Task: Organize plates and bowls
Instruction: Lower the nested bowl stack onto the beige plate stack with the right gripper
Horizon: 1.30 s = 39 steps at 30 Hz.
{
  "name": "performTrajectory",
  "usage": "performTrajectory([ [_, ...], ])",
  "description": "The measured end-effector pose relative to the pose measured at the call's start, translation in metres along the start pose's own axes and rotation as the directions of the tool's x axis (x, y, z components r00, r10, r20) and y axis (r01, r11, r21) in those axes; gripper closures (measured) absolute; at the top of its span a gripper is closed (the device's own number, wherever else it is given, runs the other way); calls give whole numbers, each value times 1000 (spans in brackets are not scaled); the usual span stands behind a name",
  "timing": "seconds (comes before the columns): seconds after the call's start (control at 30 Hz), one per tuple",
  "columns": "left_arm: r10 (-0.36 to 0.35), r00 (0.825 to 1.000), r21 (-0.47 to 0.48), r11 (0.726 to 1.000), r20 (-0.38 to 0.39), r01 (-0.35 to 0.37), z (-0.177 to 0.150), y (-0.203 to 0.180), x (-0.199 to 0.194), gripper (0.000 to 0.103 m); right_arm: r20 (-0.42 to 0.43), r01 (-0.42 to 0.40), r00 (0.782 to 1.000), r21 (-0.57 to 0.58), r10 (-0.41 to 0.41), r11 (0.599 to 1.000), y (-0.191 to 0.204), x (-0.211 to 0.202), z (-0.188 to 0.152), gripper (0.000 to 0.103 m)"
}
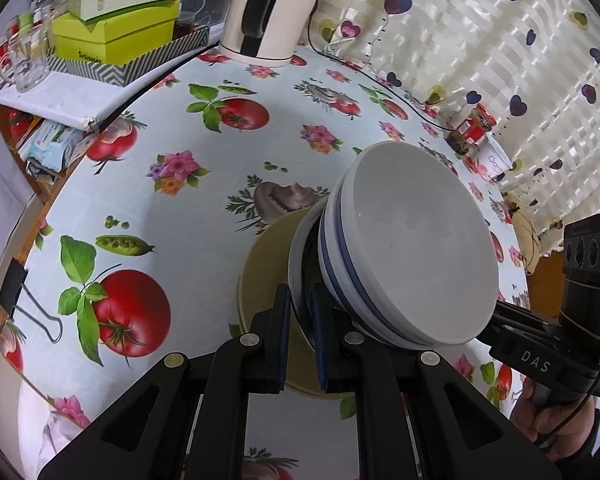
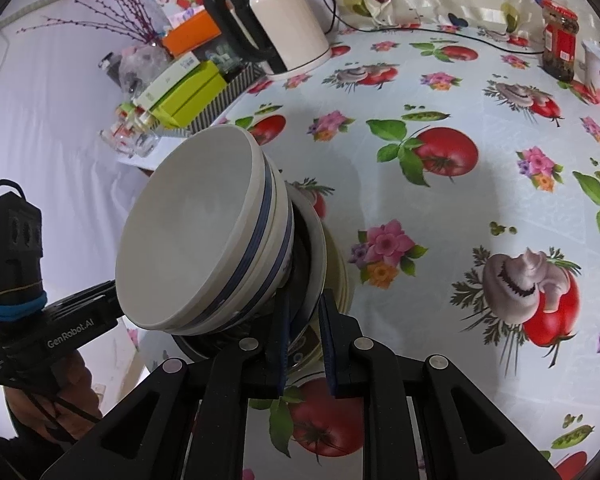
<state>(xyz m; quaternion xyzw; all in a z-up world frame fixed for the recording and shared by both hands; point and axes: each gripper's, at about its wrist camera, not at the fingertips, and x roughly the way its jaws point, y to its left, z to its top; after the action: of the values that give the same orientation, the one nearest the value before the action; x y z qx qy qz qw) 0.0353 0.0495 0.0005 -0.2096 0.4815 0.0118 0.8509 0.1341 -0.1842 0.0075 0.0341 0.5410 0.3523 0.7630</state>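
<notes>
both jaws pinch plate rims (image 1: 298, 276); bowls (image 1: 412, 248) hide the stack.

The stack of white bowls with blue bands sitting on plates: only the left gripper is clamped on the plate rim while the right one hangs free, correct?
Not quite. Both grippers are clamped on it. The right wrist view shows the right gripper shut on the rim of the white plate under the stack of white bowls with blue bands; the left gripper grips the opposite rim.

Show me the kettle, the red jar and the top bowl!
kettle (image 2: 290, 28), right wrist view, on its white body.
red jar (image 2: 559, 46), right wrist view, on its label.
top bowl (image 1: 416, 240), left wrist view, inside its hollow.
</notes>
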Motion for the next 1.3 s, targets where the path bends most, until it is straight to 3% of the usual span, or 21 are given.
performTrajectory([
  [0.4, 7, 1000, -22, 1000, -15, -7, -2, 10, 8, 92, -29, 7, 1000, -18, -8, 1000, 5, 15, 3, 88],
  [0.8, 4, 1000, -17, 1000, 17, -4, -3, 14, 8, 91, -34, 12, 999, -28, -13, 1000, 7, 14, 3, 84],
  [1.3, 37, 997, -18, 999, 61, -36, -9, 15, -6, 85, 13, 48, 999, -69, -47, 996, 14, -10, -8, 59],
])
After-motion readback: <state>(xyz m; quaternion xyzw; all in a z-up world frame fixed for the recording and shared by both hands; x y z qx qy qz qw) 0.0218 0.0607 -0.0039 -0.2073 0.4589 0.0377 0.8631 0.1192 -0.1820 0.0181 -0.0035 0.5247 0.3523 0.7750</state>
